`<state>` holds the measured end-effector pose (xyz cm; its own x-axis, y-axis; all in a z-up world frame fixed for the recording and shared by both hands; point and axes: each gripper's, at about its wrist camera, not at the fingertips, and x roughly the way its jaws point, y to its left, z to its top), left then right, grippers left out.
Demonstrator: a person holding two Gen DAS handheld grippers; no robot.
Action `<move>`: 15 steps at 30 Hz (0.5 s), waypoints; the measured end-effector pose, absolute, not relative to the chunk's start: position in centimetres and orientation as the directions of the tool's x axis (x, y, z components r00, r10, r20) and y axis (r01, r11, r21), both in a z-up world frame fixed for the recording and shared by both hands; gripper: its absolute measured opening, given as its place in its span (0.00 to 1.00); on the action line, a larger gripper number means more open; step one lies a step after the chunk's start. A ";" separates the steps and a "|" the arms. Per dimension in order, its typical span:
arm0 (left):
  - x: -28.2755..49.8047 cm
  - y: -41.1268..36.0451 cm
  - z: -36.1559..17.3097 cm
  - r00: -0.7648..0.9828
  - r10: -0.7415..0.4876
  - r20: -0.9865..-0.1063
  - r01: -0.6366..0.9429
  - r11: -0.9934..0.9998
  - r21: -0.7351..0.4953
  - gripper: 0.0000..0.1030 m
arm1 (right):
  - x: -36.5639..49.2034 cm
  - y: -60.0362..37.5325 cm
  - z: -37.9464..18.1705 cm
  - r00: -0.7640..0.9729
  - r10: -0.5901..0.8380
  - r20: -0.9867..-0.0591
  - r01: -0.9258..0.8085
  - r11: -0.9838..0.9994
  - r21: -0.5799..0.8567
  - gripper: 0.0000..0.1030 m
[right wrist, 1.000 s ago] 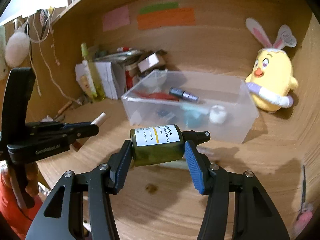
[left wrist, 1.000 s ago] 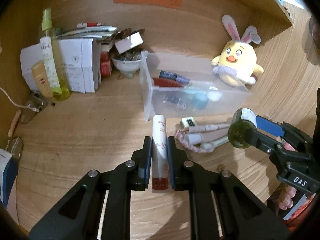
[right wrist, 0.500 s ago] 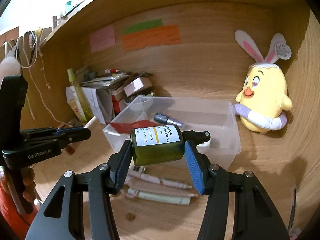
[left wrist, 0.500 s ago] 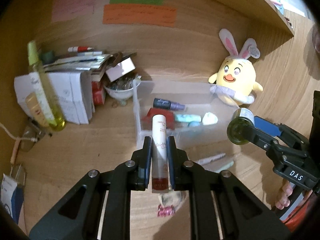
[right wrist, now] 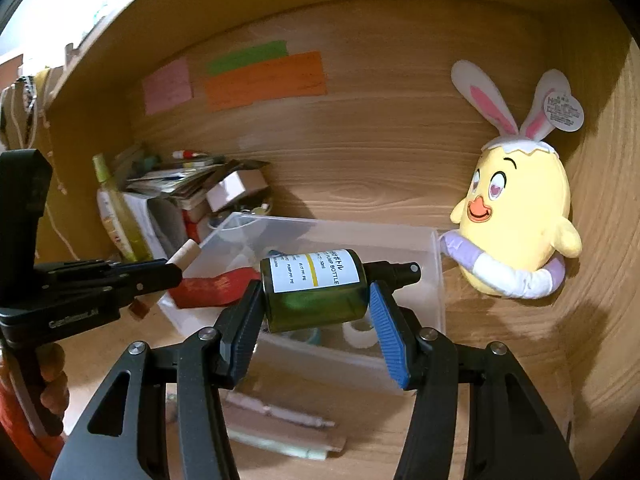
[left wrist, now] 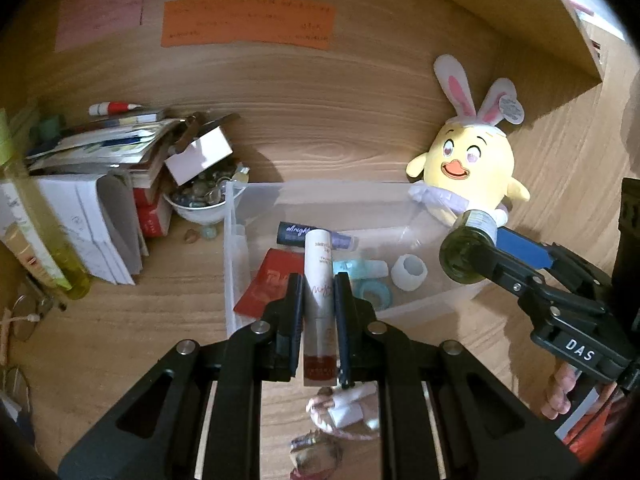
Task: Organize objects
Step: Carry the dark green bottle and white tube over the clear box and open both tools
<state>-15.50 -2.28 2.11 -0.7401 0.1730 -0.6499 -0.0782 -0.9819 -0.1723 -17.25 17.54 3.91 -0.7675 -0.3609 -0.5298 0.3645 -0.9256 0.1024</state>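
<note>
My two hands hold both tongs out over the wooden counter (left wrist: 100,320), angled down toward the clear bin (left wrist: 236,264) that sits against the back wall, mid-counter. My left tongs (left wrist: 316,300) come in from the near edge and hang over the bin's near-left corner; my right tongs (right wrist: 316,312) hover above the bin's near wall, a little further toward the right side of the counter. The fingers of my right hand (left wrist: 560,394) show below that handle, and my left hand (right wrist: 52,376) wraps the other grip.

A yellow plush chick (right wrist: 516,224) with rabbit ears leans at the back right, touching the bin's far right corner. Pink, green and orange paper notes (left wrist: 248,28) are stuck on the back wall; their writing is too blurred to read. A heap of papers and boxes (left wrist: 100,184) fills the back left corner.

My right tongs are part open, clamped on a dark green bottle (right wrist: 316,292) lying crosswise between the blue pads, its label reading "PUMP BOTTLE". The handle carries "DAS". My left tongs are almost fully closed on a slim white tube (left wrist: 318,280) with a red base, pointing forward over the bin. In the bin lies a dark tube (left wrist: 296,232) marked "alright".
</note>
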 end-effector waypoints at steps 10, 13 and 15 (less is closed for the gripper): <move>-19.0 -2.1 0.7 -0.706 0.194 -0.681 -0.091 -0.979 -0.185 0.14 | -19.7 17.9 2.0 -0.738 -0.351 -0.577 0.336 -0.932 0.138 0.48; -20.0 -1.8 0.1 -0.690 0.196 -0.697 -0.090 -0.978 -0.186 0.14 | -20.4 17.8 1.3 -0.724 -0.355 -0.591 0.337 -0.930 0.146 0.48; -20.6 -1.5 -0.3 -0.680 0.193 -0.707 -0.092 -0.980 -0.179 0.14 | -20.7 17.7 0.8 -0.715 -0.358 -0.601 0.339 -0.929 0.150 0.48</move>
<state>-20.59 -1.53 -0.33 -0.6802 0.1930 -0.7071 -0.0916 -0.9795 -0.1792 -20.69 17.66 0.85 -0.7147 -0.3585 -0.6005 0.3395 -0.9285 0.1503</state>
